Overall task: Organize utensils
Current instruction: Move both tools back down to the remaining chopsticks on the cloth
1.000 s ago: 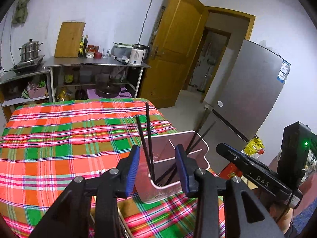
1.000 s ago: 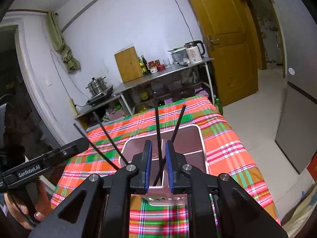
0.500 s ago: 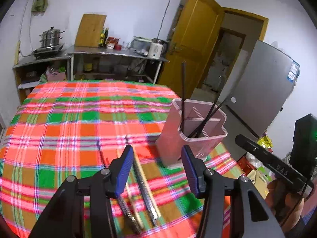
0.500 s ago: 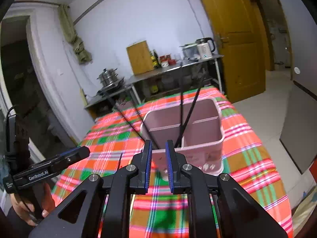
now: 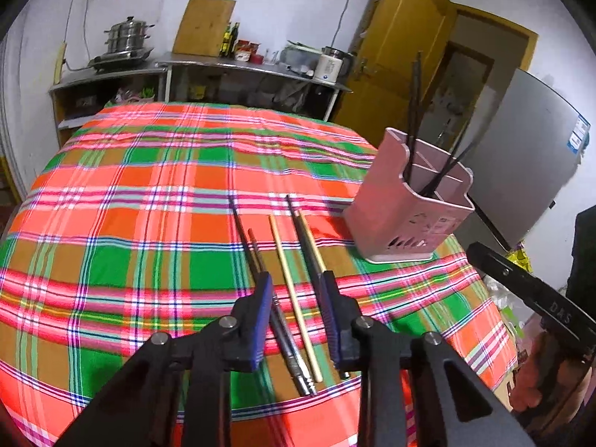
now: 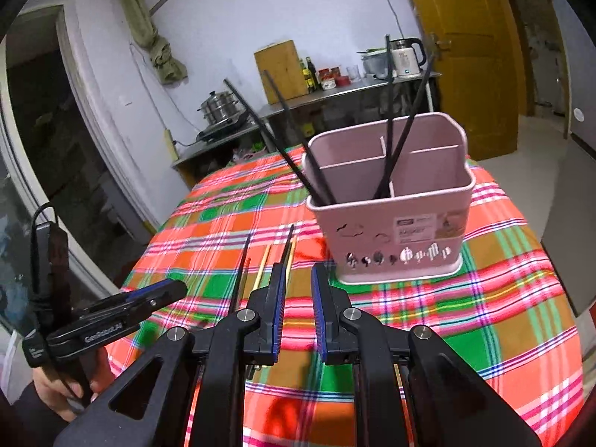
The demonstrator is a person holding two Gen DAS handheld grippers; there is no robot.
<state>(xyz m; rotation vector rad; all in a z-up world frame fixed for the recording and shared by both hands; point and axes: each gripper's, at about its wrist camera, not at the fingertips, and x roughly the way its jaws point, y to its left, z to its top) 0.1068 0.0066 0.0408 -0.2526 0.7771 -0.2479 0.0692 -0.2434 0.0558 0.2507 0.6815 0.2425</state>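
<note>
Your left gripper [image 5: 296, 303] sits low over the loose chopsticks [image 5: 294, 287] on the plaid tablecloth [image 5: 149, 193], and that is the relation your next move turns on. The sticks lie side by side with their long axes running from the near edge away toward the far side of the table, almost in line with the way the gripper points, so the blue pads straddle the bundle across its width instead of along it. In the left wrist view the pale wooden chopstick [image 5: 288, 275] and the dark pair just left of it pass between the fingers, while another dark and pale pair runs under or against the right finger; I cannot tell whether that finger touches them. The jaws have just been closing and now stand partly spread, with sticks between them but no pad visibly pressing on any, so nothing is gripped yet. Your right gripper [image 6: 298, 298] is nearly pressed together, a narrow gap left, with nothing in it; in its own view it hovers just right of the same sticks and near the front of the pink holder [image 6: 391, 201]. The holder stands upright to the far right of the loose sticks, well apart from them, with black chopsticks [image 6: 395, 123] already leaning in its compartments. The left hand looks the better placed for the pickup; I would lower it a touch before closing.
</note>
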